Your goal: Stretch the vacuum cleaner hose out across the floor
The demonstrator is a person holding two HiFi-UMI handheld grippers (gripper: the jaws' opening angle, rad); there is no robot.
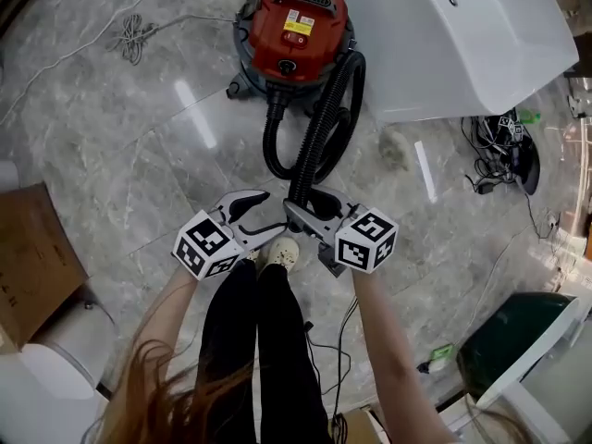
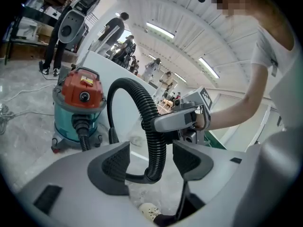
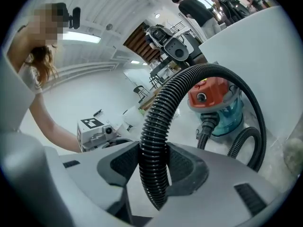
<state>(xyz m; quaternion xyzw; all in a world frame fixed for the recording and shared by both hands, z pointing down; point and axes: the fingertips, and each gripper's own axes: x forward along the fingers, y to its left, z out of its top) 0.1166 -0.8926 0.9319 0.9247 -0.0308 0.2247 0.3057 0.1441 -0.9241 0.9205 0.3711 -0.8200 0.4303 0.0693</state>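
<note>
The vacuum cleaner [image 1: 296, 26] has a red top and a teal drum and stands on the grey floor ahead of me. Its black ribbed hose [image 1: 319, 128] leaves the front, loops down and doubles back towards me. My right gripper [image 1: 310, 213] is shut on the hose near its free end; in the right gripper view the hose [image 3: 161, 112] is pinched between the pads. My left gripper [image 1: 264, 213] stands open just left of it. In the left gripper view the hose end [image 2: 152, 171] sits between the jaws with gaps on both sides, and the right gripper [image 2: 182, 121] grips higher up.
A large white moulded shell [image 1: 453, 35] lies right of the vacuum. A cardboard box [image 1: 32, 257] sits at the left and a dark green bin [image 1: 518, 340] at lower right. Loose cables [image 1: 134, 35] and a cable tangle [image 1: 499, 146] lie on the floor. My shoe [image 1: 280, 252] is below the grippers.
</note>
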